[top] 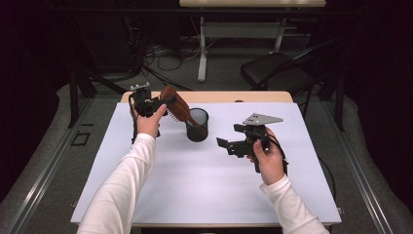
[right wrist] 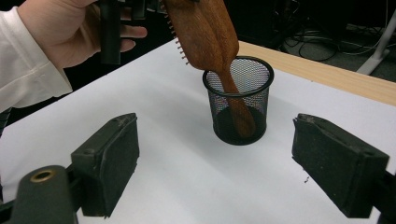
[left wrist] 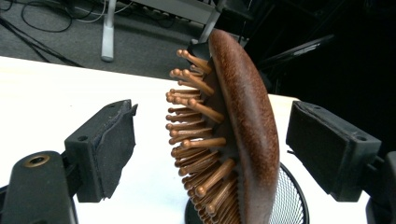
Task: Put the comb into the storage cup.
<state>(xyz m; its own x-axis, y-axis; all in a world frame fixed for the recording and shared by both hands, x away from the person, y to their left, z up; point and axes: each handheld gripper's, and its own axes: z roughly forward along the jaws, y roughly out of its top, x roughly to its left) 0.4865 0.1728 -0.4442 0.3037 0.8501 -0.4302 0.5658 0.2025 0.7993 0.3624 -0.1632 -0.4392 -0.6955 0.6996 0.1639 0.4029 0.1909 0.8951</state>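
Hairbrush [top: 179,108]: brown wooden paddle brush standing handle-down in the mesh cup, head leaning out over the rim toward the left gripper; bristles [left wrist: 196,140] face that gripper's left finger.
Mesh cup [top: 197,125]: black wire cup, upright on the white tabletop [top: 195,185], about midway between the two grippers and toward the far edge.
Left gripper [top: 155,104]: held at the brush head; its fingers [left wrist: 105,149] stand apart on either side of the head, neither pad pressing on it, so the brush is released and rests on the cup rim alone.
Right gripper [top: 226,145]: held above the tabletop to the right of the cup, pointing toward it; its fingers [right wrist: 109,163] are spread with nothing between them.
Left hand [right wrist: 70,28]: wrapped round the left gripper's handle, white sleeve at the wrist.
Right hand [top: 268,158]: grips its gripper's handle, clear of the cup.
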